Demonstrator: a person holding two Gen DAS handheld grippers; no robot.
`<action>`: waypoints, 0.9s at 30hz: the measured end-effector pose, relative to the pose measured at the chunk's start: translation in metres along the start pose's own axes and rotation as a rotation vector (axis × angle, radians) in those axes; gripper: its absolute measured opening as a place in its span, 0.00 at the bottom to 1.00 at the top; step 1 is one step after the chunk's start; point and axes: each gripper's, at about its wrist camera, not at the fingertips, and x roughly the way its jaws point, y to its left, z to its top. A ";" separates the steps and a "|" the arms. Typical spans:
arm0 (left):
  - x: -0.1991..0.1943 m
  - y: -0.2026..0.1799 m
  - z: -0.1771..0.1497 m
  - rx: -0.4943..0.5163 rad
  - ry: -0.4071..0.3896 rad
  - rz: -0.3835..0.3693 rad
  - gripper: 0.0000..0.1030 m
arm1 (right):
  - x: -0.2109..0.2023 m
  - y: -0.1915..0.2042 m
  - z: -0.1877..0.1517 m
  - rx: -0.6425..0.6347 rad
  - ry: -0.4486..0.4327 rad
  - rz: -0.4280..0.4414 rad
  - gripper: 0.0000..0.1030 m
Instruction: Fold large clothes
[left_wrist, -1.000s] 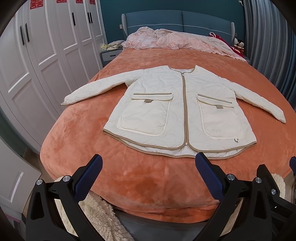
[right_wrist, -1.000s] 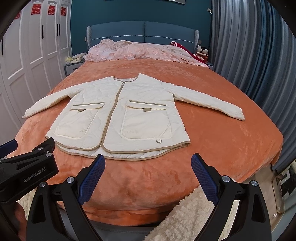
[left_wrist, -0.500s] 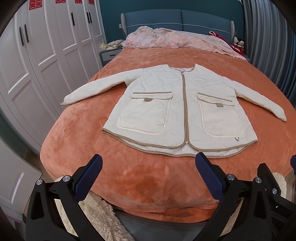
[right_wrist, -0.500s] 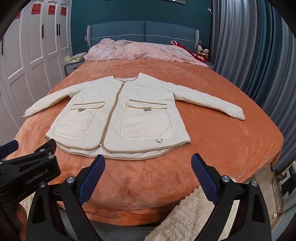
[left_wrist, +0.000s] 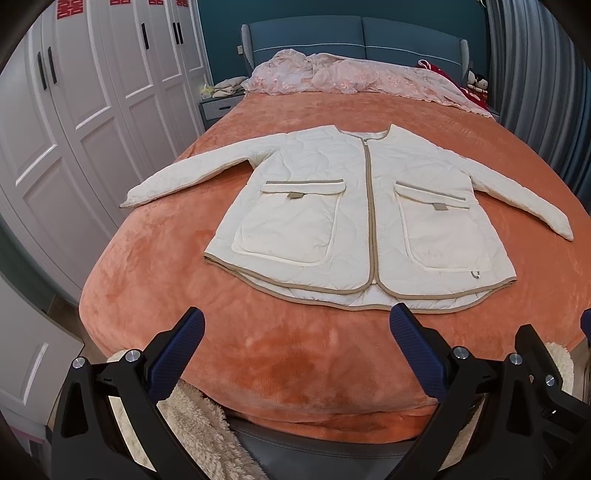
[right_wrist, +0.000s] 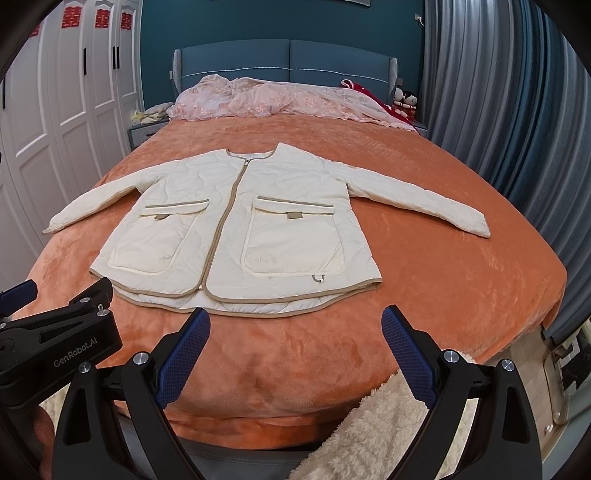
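A white wardrobe (left_wrist: 92, 110) lines the left wall, close beside the bed's left edge. The bed (left_wrist: 295, 350) carries an orange blanket, bare along its foot edge and in wide margins on both sides. The jacket (left_wrist: 362, 221) lies flat, front up and zipped, in the middle of the bed, hem toward the foot edge; its left sleeve (left_wrist: 192, 173) reaches toward the left edge, its right sleeve (right_wrist: 424, 199) toward the right edge, both stopping short. The left gripper (left_wrist: 295, 354) hovers spread over the foot edge, holding nothing, short of the hem. The right gripper (right_wrist: 295, 350) is likewise spread and empty, just beside it. A pink coverlet (right_wrist: 280, 99) is bunched at the head against the blue headboard (right_wrist: 288, 62). Grey-blue curtains (right_wrist: 498, 110) hang along the right.
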 end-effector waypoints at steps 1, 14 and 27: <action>0.000 0.000 0.000 0.000 0.001 -0.001 0.95 | 0.001 0.000 0.000 0.000 0.002 0.001 0.89; 0.027 -0.010 0.001 0.018 0.056 0.014 0.95 | 0.029 -0.008 -0.004 0.021 0.055 0.000 0.89; 0.085 -0.036 0.035 0.064 0.102 0.027 0.95 | 0.111 -0.088 0.029 0.157 0.131 -0.071 0.89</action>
